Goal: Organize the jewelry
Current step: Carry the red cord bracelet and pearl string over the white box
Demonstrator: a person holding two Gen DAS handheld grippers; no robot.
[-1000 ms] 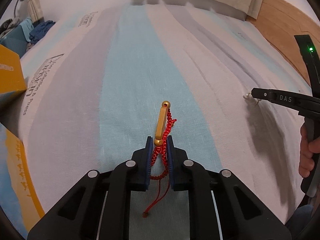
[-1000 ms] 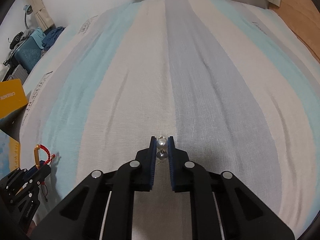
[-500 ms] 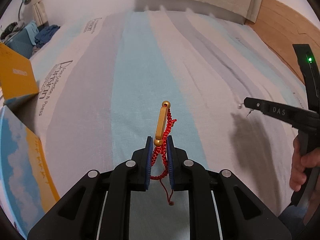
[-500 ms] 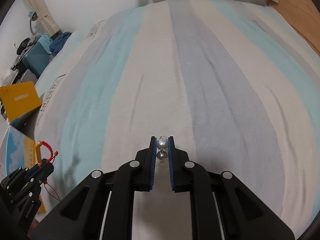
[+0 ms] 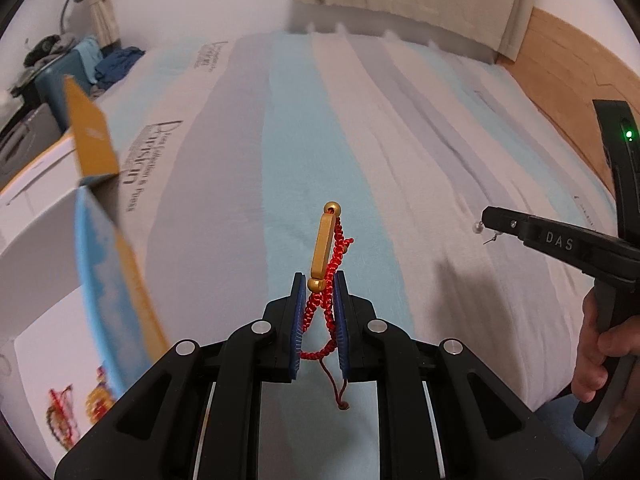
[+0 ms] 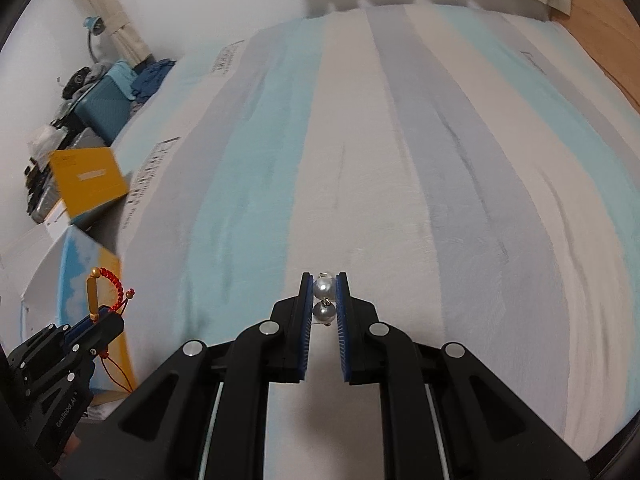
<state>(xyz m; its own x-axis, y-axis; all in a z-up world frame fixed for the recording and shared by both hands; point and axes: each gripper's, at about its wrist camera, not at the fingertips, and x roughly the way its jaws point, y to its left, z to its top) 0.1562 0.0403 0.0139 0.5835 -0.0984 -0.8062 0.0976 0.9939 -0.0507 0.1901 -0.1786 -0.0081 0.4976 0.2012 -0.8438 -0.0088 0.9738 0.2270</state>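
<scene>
Over a striped bed (image 5: 360,128). Left gripper (image 5: 318,280) clamped on a red braided bracelet (image 5: 326,276); its gold bar stands up above the fingertips, and loose cord ends hang below between the jaws, clear of the bed. Right gripper (image 6: 324,280) pinched narrow on a pair of pearl earrings (image 6: 324,298), one pearl at the tips, the other just behind it, also off the bed. An open box (image 5: 100,208) with yellow flaps sits at the bed's left edge, beside the left gripper.
</scene>
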